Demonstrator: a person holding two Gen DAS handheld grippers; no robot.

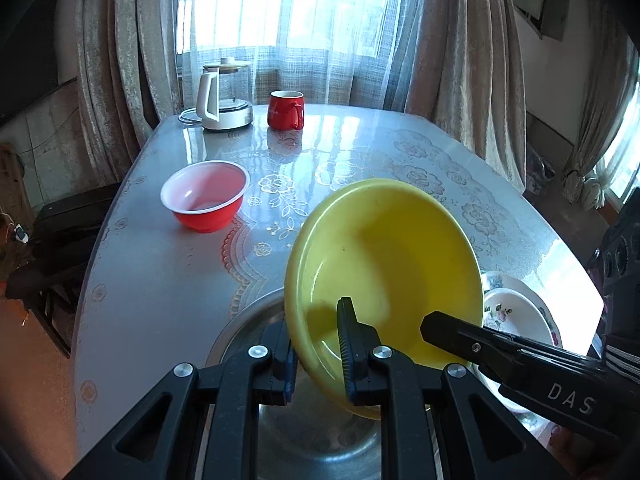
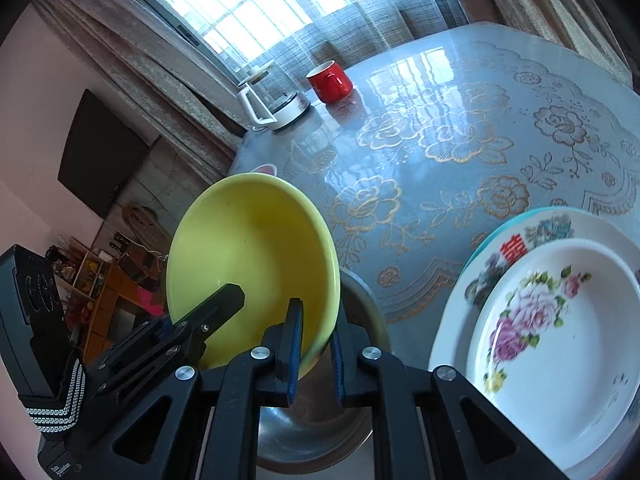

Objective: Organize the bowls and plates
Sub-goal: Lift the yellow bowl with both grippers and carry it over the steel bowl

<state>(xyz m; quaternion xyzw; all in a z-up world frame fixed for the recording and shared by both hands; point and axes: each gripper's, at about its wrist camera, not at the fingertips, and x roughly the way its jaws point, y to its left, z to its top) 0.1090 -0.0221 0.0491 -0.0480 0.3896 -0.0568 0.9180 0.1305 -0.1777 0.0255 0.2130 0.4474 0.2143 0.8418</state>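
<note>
Smooth round yellow bowl (image 1: 384,260)

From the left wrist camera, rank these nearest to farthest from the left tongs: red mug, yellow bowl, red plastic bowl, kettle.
1. Yellow bowl: its rim is clamped in the left tongs.
2. Red plastic bowl: mid-table, to the left.
3. Red mug and kettle: both at the far edge by the window, too close to call.
</note>
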